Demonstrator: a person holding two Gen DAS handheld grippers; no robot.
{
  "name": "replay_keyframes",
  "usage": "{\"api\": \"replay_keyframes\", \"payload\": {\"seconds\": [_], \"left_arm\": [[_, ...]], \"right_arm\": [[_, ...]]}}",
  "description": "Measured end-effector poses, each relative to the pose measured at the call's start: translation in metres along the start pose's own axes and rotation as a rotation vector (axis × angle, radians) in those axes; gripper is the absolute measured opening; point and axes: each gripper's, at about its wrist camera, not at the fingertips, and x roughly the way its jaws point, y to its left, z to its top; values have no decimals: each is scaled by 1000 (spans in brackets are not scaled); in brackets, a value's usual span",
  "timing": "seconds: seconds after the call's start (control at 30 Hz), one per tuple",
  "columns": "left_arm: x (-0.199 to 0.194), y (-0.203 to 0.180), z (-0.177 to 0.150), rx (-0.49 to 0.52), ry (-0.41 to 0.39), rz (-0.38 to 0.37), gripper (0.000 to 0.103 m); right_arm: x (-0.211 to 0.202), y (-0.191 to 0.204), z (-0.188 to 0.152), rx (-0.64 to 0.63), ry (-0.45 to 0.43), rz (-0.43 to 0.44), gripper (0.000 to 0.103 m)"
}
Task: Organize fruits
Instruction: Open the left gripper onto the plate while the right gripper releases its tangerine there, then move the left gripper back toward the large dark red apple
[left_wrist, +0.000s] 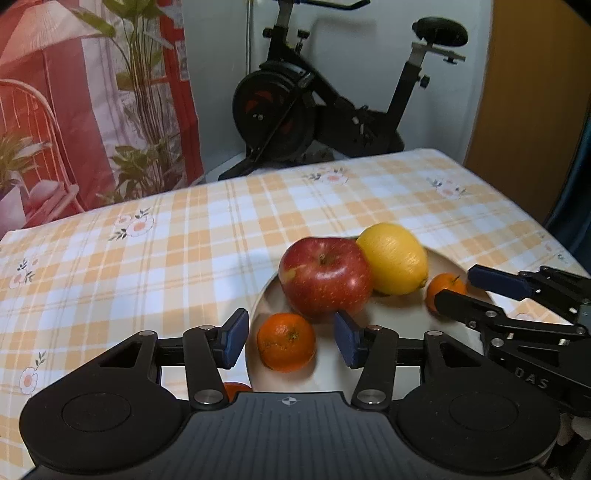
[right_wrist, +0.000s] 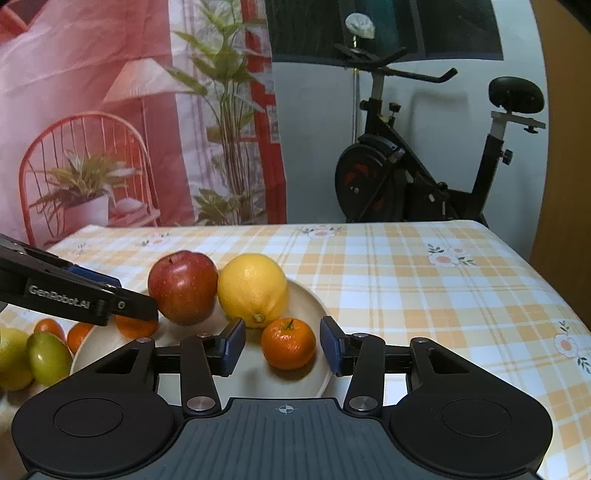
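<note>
A pale plate on the checked tablecloth holds a red apple, a yellow lemon and two mandarins. My left gripper stands open around the near-left mandarin, with a gap at each blue pad. My right gripper is open around the other mandarin, and its pads are close but clear of the peel. Each gripper also shows in the other's view: the right gripper from the right, the left gripper from the left, half hiding its mandarin.
Left of the plate lie a green-yellow fruit, a yellow fruit and two small mandarins. An exercise bike stands past the table's far edge. A printed backdrop hangs at the left.
</note>
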Motion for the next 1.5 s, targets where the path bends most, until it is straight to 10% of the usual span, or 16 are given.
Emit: {"api": "replay_keyframes", "payload": {"seconds": [0.63, 1.5], "left_arm": [[-82, 50, -4, -103, -90, 4, 53], [-137, 110, -77, -269, -98, 27, 53]], "right_arm": [[-11, -2, 4, 67, -19, 7, 41], [-83, 95, -10, 83, 46, 86, 42]]}}
